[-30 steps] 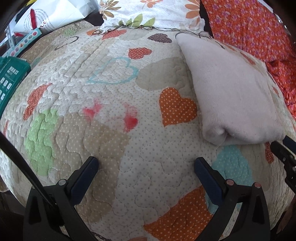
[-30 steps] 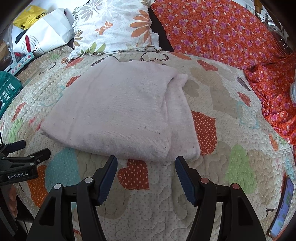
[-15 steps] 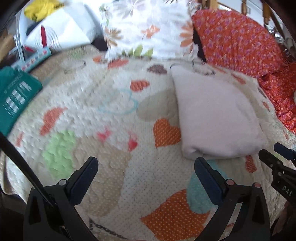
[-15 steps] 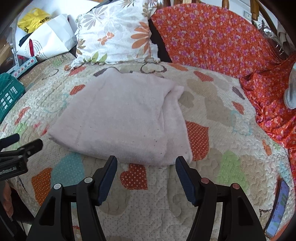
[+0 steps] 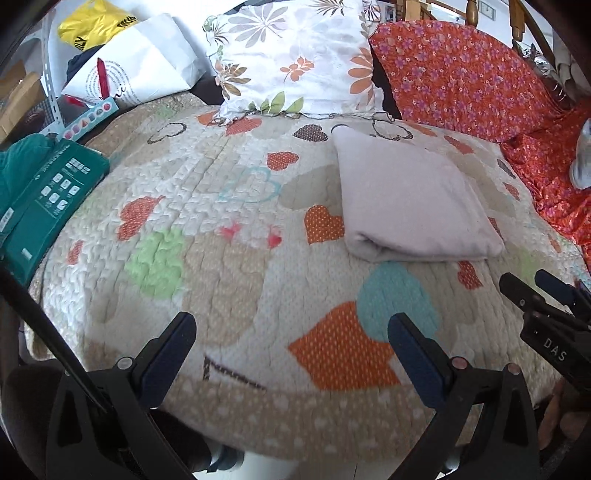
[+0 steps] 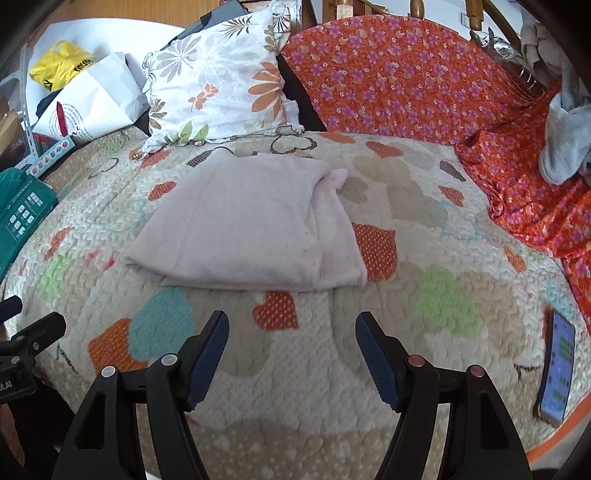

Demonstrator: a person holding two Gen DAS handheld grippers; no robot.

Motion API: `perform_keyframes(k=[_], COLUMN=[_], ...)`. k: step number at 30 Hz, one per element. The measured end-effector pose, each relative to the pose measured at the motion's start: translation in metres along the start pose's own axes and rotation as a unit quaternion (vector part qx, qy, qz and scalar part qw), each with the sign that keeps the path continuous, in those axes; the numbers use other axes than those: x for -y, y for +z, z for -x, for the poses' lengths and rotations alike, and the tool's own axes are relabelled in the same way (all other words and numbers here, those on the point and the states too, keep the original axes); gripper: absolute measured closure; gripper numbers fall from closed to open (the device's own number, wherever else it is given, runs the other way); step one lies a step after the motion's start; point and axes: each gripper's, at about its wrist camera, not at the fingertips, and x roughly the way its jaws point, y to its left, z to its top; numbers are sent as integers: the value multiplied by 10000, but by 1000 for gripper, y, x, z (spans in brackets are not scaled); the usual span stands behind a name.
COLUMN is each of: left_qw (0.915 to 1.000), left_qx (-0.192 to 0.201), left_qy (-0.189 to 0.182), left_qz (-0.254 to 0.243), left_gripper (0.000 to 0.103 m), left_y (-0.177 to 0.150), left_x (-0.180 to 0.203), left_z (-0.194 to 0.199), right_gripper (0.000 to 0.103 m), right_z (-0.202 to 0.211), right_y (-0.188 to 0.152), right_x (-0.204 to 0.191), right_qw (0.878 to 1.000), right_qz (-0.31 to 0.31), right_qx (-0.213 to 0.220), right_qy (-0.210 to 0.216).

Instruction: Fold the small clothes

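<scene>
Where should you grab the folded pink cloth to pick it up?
Probably at the near folded edge of the pink cloth, coming in low from the front with the right hand-held gripper, which is open and already faces it. There the layers stack into a thick rounded lip above the quilt, so one pinch could catch them all.

Ahead of me: bed with heart-patterned quilt (image 6: 424,295). Floral pillow (image 6: 218,85) propped at its far edge. Orange flowered cloth (image 6: 424,81) draped far right, grey garment (image 6: 565,147) lying on it. Smartphone (image 6: 559,373) on the quilt's near right edge. Green box (image 5: 44,199) at left; white paper bag (image 5: 140,70) and yellow bag (image 5: 92,26) behind it.
</scene>
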Motion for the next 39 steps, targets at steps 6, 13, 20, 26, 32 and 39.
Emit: perform_keyframes(k=[6,13,20,26,32,39], left_qw=[9998,9997,9998,9991,9985,9976], left_qx=[174,215,4,-111,-222,-361], left_qy=[27,-91,-77,-96,-79,-109], left_qz=[76,121,198,390,494,576], left_gripper=[0,0,0,0,0,0], left_y=[-11,-6,4,13,22,29], left_x=[-4,-3,-4,-9,-12,-15], left_z=[34,51,39,30,19,7], right_gripper=[27,24,23,23,23,23], right_z=[32,63,48,36,27,16], right_y=[-7,10,21,27,35,42], right_x=[-9,-17,-9,-4,-9,-18], right_qw=[9998,9986,9991,9996,9999,9999], right_qz=[-54,-83,-292,-267,-114,38], right_qx=[204,524,316,74,1,-107], right_qy=[63,40,4,-3,-39,21])
